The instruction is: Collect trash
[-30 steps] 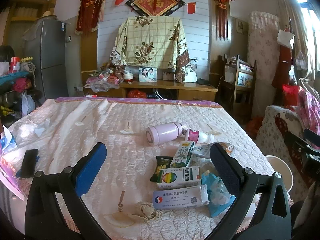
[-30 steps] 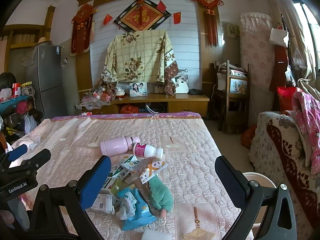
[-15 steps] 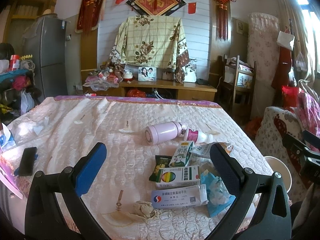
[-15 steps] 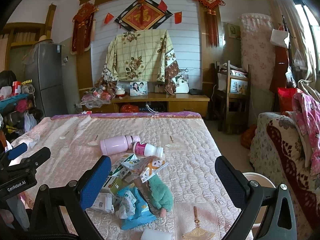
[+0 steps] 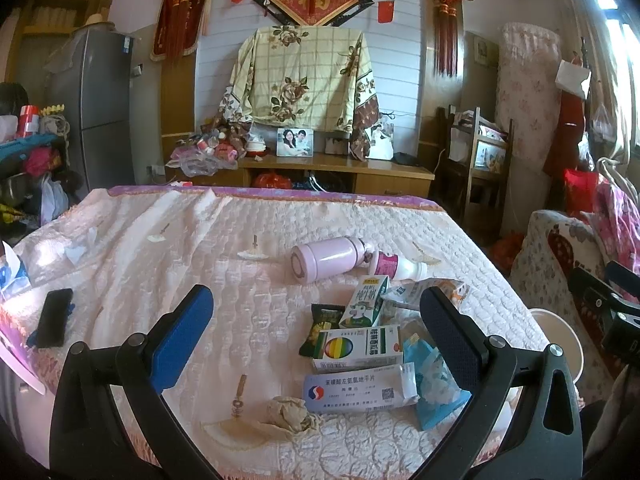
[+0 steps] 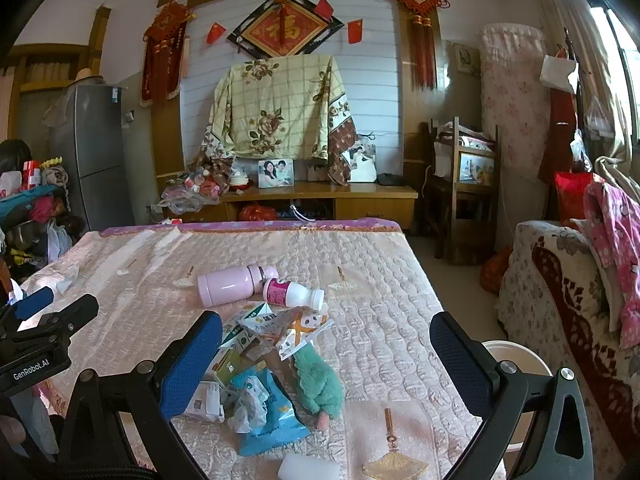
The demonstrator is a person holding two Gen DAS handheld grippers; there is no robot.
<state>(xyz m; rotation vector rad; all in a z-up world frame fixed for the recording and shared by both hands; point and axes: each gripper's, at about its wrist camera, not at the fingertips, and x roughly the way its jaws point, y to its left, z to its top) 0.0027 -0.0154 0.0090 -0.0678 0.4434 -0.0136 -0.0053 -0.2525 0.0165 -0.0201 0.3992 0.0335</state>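
Trash lies in a heap on the quilted table: a white medicine box [image 5: 356, 389], a green-striped box [image 5: 358, 347], a milk carton [image 5: 365, 301], a blue wrapper [image 6: 267, 412], a crumpled tissue [image 5: 290, 420] and a snack wrapper [image 6: 298, 330]. Behind the heap lie a pink flask [image 5: 326, 257] and a small white bottle [image 6: 294, 294]. My left gripper [image 5: 316, 330] is open above the near edge, with the boxes between its fingers' lines. My right gripper [image 6: 326, 354] is open too, over the heap, holding nothing.
A white bin [image 6: 514, 364] stands on the floor off the table's right edge, beside a floral sofa [image 6: 560, 300]. A green plush toy [image 6: 320, 378] lies in the heap. A black phone [image 5: 54, 317] rests at the left edge. A wooden cabinet [image 5: 336, 172] stands behind.
Both views shifted only slightly; the heap sits a touch lower and closer. Both grippers stay open.
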